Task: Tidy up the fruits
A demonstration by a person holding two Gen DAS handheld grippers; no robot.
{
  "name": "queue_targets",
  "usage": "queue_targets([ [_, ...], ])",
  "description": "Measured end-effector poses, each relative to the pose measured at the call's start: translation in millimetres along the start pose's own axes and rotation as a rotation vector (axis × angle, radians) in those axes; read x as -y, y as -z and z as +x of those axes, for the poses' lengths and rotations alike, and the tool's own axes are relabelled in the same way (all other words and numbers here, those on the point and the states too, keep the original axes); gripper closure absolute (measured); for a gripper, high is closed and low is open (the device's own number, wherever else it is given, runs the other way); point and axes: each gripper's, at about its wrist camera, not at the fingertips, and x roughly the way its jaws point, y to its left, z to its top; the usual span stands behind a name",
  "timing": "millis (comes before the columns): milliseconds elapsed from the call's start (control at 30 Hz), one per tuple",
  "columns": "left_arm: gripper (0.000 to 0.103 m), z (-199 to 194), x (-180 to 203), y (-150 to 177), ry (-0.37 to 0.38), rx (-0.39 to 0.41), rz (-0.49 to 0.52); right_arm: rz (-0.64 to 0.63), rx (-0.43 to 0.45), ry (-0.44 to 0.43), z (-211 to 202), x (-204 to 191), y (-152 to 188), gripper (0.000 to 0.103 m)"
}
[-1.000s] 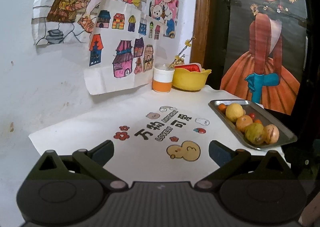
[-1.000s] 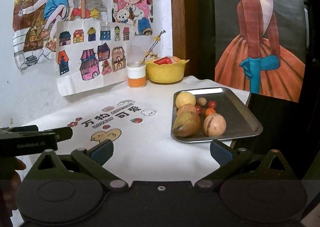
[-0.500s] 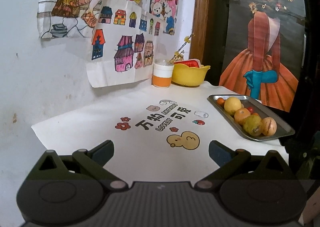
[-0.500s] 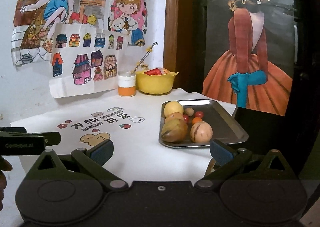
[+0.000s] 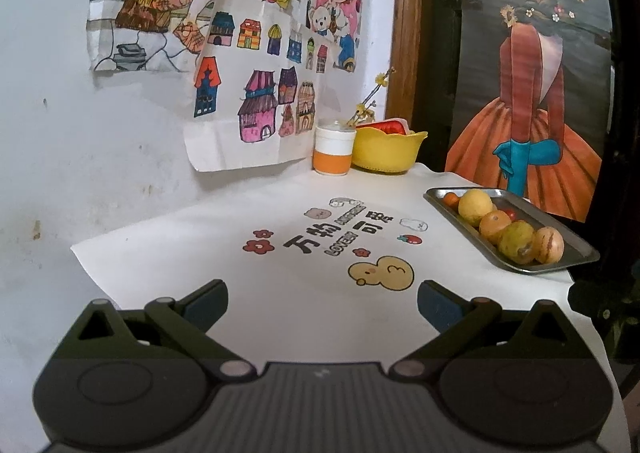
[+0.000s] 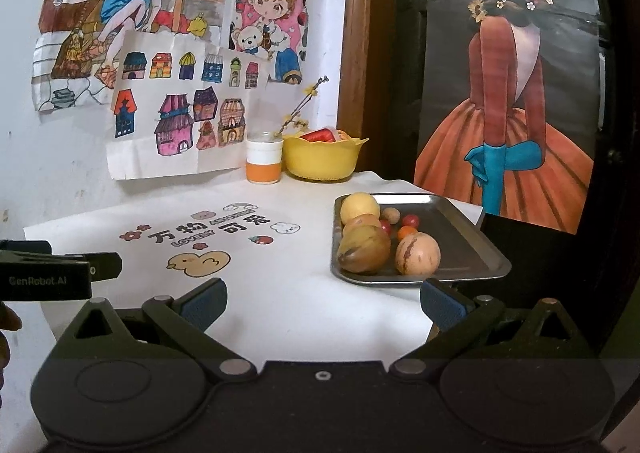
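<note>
Each hand-held gripper is matte black plastic. The left hand-held gripper (image 5: 322, 299) has two angled fingers tipped with dark blue pads (image 5: 206, 299), triangular cut-outs in its outer links, silver pivot pins and two round discs flanking a ribbed centre plate. The right hand-held gripper (image 6: 323, 299) has the same build, with a small screw at its centre. Seen from the side in the right wrist view, the left one bears white "GenRobot.AI" lettering.
</note>
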Motion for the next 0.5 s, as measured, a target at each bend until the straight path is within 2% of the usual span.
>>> queue_targets([
  [500,0.0,-2.2,-6.5,7.2,-0.004,-0.003,-0.003,-0.012,-0.024,-0.003,1.9,-4.4,4.0,0.001],
])
